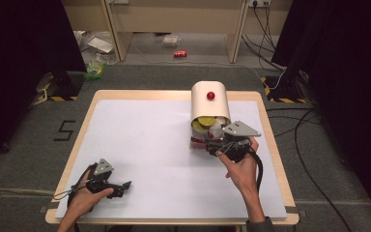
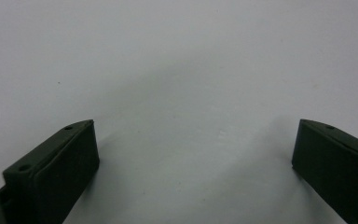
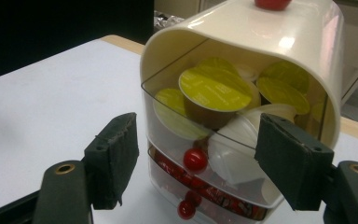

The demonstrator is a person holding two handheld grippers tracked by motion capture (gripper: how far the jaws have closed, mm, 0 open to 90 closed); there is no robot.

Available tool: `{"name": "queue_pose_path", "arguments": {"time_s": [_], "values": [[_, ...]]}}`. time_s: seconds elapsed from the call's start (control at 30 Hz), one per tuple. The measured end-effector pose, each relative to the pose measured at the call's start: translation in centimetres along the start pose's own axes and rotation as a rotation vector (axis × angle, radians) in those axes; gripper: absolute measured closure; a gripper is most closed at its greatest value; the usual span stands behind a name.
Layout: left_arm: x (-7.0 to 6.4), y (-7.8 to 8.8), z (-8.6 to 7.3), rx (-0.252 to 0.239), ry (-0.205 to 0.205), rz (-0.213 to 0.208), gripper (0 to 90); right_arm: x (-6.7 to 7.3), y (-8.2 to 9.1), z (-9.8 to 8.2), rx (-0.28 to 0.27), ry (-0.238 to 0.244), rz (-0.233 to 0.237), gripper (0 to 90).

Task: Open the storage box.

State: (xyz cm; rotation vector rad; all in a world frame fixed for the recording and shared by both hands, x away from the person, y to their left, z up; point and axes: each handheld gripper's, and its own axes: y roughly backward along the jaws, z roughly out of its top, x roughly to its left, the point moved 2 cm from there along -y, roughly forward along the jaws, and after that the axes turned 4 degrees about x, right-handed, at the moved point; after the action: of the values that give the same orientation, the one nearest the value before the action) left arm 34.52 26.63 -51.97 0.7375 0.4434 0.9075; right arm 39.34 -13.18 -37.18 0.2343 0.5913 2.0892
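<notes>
A cream drawer box (image 1: 209, 104) with a red knob on top (image 1: 210, 95) stands at the table's far right. In the right gripper view its clear top drawer (image 3: 205, 135) holds yellow-lidded capsules (image 3: 214, 88) and white ones. A lower drawer (image 3: 209, 196) holds red capsules. Each drawer front has a small red knob (image 3: 195, 159). My right gripper (image 1: 216, 144) (image 3: 198, 142) is open just in front of the drawers, its jaws on either side of the top drawer's knob without touching it. My left gripper (image 1: 124, 185) (image 2: 196, 140) rests open over the bare white tabletop at the near left.
The white table surface (image 1: 145, 145) has a wooden rim. Beyond the table's far edge, on the floor, lie cables (image 1: 270, 53), a red can (image 1: 180, 53) and some litter. Black stands flank the table on both sides.
</notes>
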Motion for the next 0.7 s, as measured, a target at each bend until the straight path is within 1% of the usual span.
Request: {"name": "queue_pose_path", "arguments": {"time_s": [0.03, 0.13, 0.37, 0.47, 0.63, 0.7], "values": [[0.0, 0.0, 0.0, -0.001, 0.000, 0.000, 0.0, 0.0, -0.1, 0.1, -0.004, 0.008, 0.000, 30.1], [0.0, 0.0, 0.0, 0.000, 0.000, 0.001, 0.0, 0.0, -0.5, 0.1, -0.003, 0.005, -0.002, 30.1], [0.0, 0.0, 0.0, 0.000, 0.000, 0.000, 0.0, -0.2, -1.3, 0.1, 0.004, 0.018, -0.004, 30.2], [0.0, 0.0, 0.0, -0.001, 0.000, 0.001, 0.0, -0.3, -1.8, -0.1, 0.000, 0.028, -0.014, 29.8], [0.0, 0.0, 0.0, -0.001, 0.000, 0.000, 0.0, -0.2, -1.8, -0.1, 0.010, 0.044, -0.013, 29.5], [0.0, 0.0, 0.0, -0.002, 0.001, -0.001, 0.0, -0.1, -1.9, -0.1, 0.009, 0.047, -0.021, 29.4]]}}
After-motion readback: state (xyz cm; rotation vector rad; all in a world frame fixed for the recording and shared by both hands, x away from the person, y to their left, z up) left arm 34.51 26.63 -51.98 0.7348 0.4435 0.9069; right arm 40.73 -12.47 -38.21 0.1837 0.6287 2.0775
